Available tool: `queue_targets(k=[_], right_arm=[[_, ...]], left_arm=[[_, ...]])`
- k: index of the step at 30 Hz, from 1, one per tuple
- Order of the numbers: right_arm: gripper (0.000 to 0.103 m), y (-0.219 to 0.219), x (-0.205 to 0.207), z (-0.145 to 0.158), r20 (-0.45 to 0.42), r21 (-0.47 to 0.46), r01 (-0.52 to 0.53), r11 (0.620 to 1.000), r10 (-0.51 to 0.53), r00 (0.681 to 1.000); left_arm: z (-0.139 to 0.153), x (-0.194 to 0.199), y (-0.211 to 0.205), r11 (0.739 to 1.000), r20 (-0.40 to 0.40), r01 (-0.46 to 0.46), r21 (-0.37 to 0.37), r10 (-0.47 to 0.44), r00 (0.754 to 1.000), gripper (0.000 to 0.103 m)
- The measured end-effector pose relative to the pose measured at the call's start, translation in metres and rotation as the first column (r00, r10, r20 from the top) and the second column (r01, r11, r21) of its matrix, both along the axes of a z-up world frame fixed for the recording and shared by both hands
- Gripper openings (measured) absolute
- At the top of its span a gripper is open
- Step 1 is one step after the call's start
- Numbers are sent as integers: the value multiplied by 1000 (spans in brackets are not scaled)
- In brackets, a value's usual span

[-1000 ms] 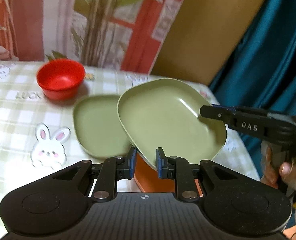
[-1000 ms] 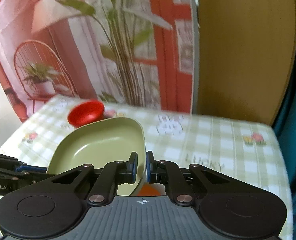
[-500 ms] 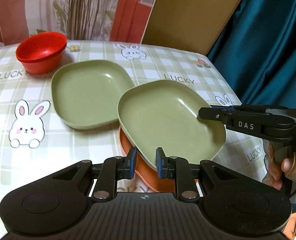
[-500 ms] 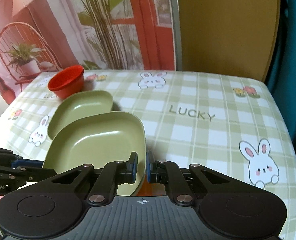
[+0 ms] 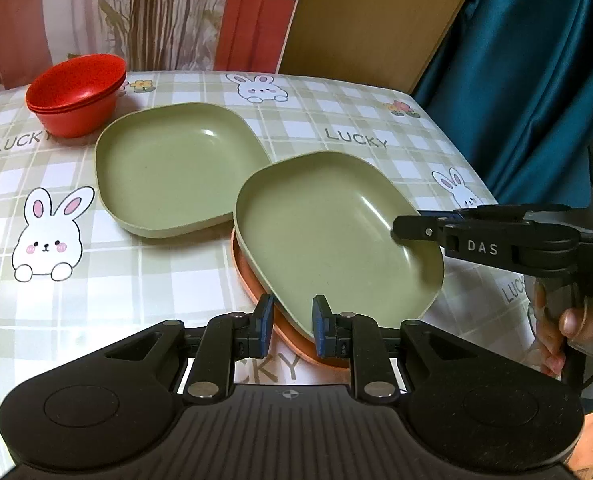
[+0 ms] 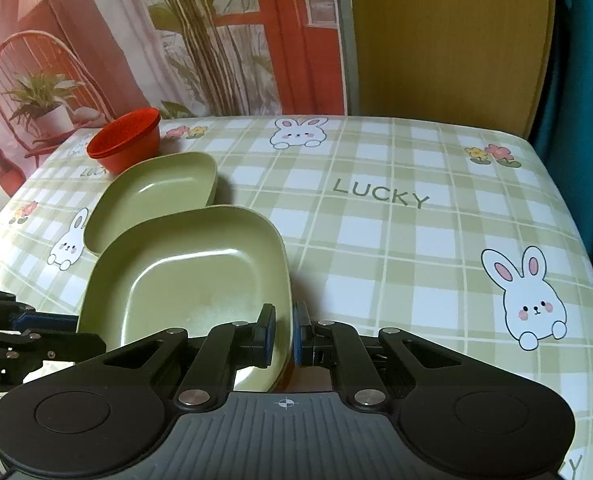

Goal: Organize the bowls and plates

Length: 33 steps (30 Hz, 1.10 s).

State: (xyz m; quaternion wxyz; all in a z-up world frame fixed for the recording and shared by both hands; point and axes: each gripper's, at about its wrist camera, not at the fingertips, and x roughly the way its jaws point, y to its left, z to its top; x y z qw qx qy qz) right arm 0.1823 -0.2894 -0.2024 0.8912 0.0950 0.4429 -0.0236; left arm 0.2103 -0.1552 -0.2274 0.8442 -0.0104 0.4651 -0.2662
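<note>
A green plate (image 5: pixel 328 232) rests on an orange plate (image 5: pixel 256 280) near the table's front. My left gripper (image 5: pixel 292 322) has its fingers on either side of the green plate's near rim. My right gripper (image 6: pixel 282 330) is shut on the same plate's (image 6: pixel 192 280) right rim; it also shows in the left wrist view (image 5: pixel 412 228). A second green plate (image 5: pixel 176 168) lies flat behind and left, also in the right wrist view (image 6: pixel 156 196). Stacked red bowls (image 5: pixel 76 92) stand at the far left, also seen from the right wrist (image 6: pixel 126 142).
The checked tablecloth (image 6: pixel 396 240) with rabbit pictures covers the table. Its right edge drops off beside a teal curtain (image 5: pixel 536 80). A brown board (image 6: pixel 448 40) and a printed backdrop stand behind the far edge.
Both grippers have lowered the green plate from a tilted, raised position down over the orange plate. The cameras tipped down toward the table. The second green plate and red bowls stayed put.
</note>
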Motion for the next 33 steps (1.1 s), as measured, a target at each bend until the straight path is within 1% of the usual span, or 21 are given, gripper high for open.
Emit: queue_targets(k=[7,14,19,30,32,33], right_arm=[[9,0,0,1,-5,-14,-11,1000,11,1000],[9,2,-1,0,0,-32,-11,999,11,1000],[10,3,-1,0,0,-34,-13,999,13,1000],[10,3,-2,1,0,-28,-13,1000,13,1000],[10,4,-2,1,0,-29,-11,1000,11,1000],[11,4,-2,1,1,-28,-11,1000,11,1000]], left_arm=[[2,-6,1,1000,-8,2,-12,-2,1000,22],[-3,-8,0,1000,-23,3,-2,-3,1000,22],[-4,-6,3,1000,-31,-11,-11,11,999,22],[-4,-9,2,1000,-16,-25,5,25,1000,23],[-4,-10,3,1000,-14,-30,8,30,999,24],[-3,-9,4,999,-14,-33,8,33,999,26]])
